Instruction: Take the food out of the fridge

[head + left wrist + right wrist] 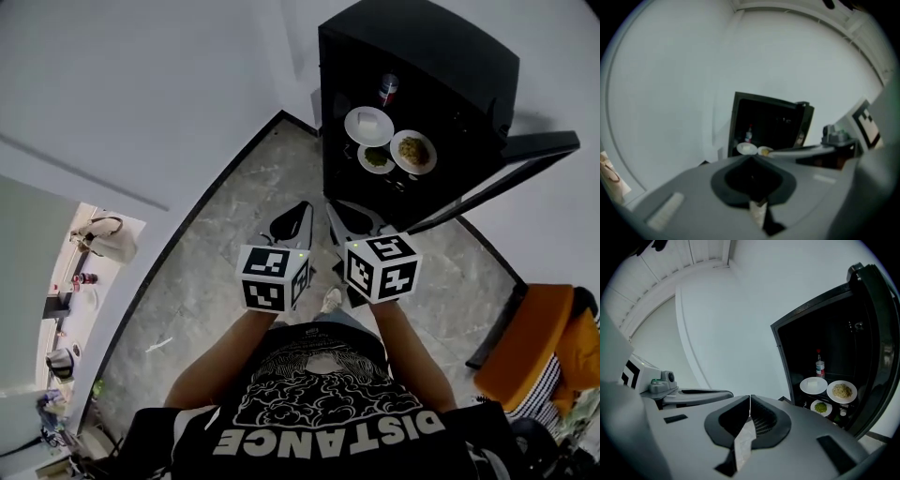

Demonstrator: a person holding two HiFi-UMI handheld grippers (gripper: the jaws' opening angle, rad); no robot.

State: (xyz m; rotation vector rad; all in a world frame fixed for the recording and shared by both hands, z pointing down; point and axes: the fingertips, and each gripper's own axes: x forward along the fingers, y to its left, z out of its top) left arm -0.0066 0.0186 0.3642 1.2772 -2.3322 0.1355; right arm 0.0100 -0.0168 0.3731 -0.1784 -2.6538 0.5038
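Grey stone-patterned floor (pixel 225 244) runs to a white-walled corner where a black fridge (pixel 422 56) stands, its door (pixel 534 145) swung open at the right of the head view. White capitals on the person's black shirt (pixel 328 427) read "DISTANCE". The label on the red-capped bottle (pixel 387 89) deep in the fridge is too small to read. Before it sit a white plate (pixel 368 126) bearing a pale slab, a noodle plate (pixel 413 151) and a smaller plate of green food (pixel 376 158). The left gripper (pixel 751 158) and right gripper (pixel 750 397), side by side, are both clenched on nothing and point toward the fridge, well apart from the plates.
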